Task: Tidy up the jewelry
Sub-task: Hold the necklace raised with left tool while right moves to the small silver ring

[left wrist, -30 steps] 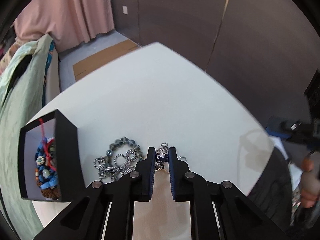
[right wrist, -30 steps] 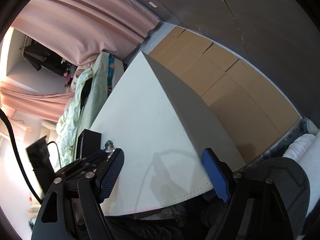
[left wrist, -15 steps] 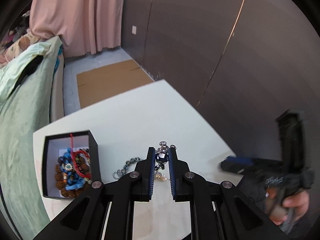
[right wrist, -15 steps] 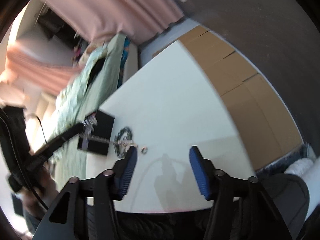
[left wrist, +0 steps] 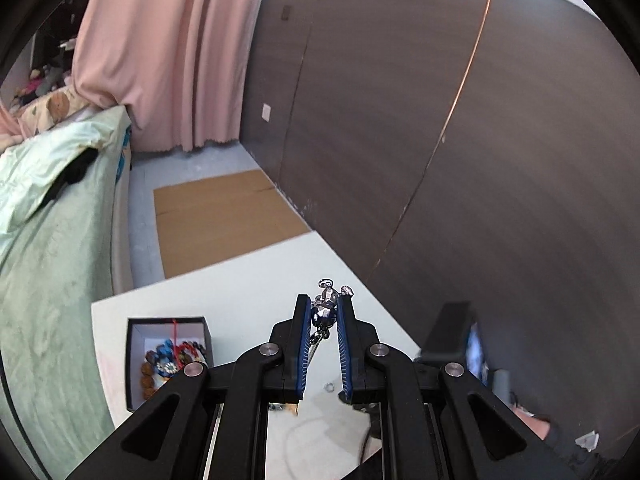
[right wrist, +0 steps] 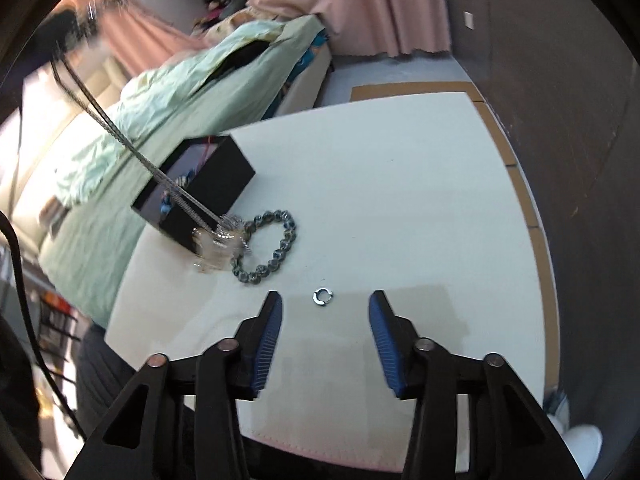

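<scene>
My left gripper is shut on the clasp end of a silver chain necklace and holds it high above the white table. The chain hangs taut down to a blurred bundle at the corner of the black jewelry box. The box holds several beaded bracelets. A grey-green bead bracelet lies on the table. A small silver ring lies between the fingers of my open right gripper; it also shows in the left wrist view.
A bed with a green cover runs along the table's left side. A dark wall stands beyond the table's right edge. Cardboard sheets lie on the floor past the far edge. Pink curtains hang behind.
My left gripper has risen high with the necklace, pulling the chain up off the table. My right gripper has swung over the table toward the small ring.
</scene>
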`<state>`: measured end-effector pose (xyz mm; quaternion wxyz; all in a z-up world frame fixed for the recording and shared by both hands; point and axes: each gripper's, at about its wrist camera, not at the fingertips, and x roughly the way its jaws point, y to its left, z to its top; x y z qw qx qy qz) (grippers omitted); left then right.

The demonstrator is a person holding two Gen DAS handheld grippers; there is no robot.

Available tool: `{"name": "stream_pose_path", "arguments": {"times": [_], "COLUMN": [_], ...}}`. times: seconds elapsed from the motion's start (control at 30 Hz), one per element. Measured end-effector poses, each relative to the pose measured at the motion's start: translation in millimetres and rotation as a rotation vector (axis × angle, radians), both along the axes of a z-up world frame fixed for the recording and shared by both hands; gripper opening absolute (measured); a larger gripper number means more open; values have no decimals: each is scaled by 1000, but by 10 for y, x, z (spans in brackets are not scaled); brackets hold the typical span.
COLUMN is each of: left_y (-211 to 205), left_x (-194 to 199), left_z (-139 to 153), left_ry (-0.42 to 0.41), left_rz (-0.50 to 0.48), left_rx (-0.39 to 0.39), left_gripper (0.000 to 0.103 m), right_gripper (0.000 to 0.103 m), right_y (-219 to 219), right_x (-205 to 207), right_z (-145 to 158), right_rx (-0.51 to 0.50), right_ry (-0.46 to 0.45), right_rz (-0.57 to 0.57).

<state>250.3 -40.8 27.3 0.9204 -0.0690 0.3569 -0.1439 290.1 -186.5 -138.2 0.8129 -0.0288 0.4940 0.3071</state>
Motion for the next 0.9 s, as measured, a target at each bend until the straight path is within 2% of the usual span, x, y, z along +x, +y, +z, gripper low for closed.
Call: {"name": "stream_pose_path", "arguments": {"times": [0.17,0.27,0.3,0.37,0.4,0.43,0.47,0.57,0.67,0.9], "left_y": [123,194,221,249,260,270,283,318,376,506], "left_x": [-10,-17,-9,14,40,79,111,228,231,150], "left_z": [82,72,38,-54,-140,-261,-365,-814,-1029,-824], "left_ry": [-7,-9,-4,15,35,61,85,200,246,190], "left_rz": [15,29,36,42,48,59,67,98,116,132], "left_rx": [-31,-33,-37,-46,-48,-40,-34,-20,-19,-27], "left_gripper": [13,13,13,13,13,13,13,13,13,13], "right_gripper": [34,32,29,15,13,13,2,2,2,2], "right_y": [161,220,261,313,332,336,320,218,118,-1], "right_x": [24,25,19,27,29,29,45,72,69,103], "right_z": [-130,-127,-142,-164,-169,-163,-157,-126,-76,-22], "right_rx": [-91,-111,-129,-172,-188,-184,-177,-151,-97,-5], "right_ry": [-16,-26,-29,-49,-53,-50,-38,-27,-20,3], "right_rz": [38,63,78,88,90,89,84,53,32,-2]}}
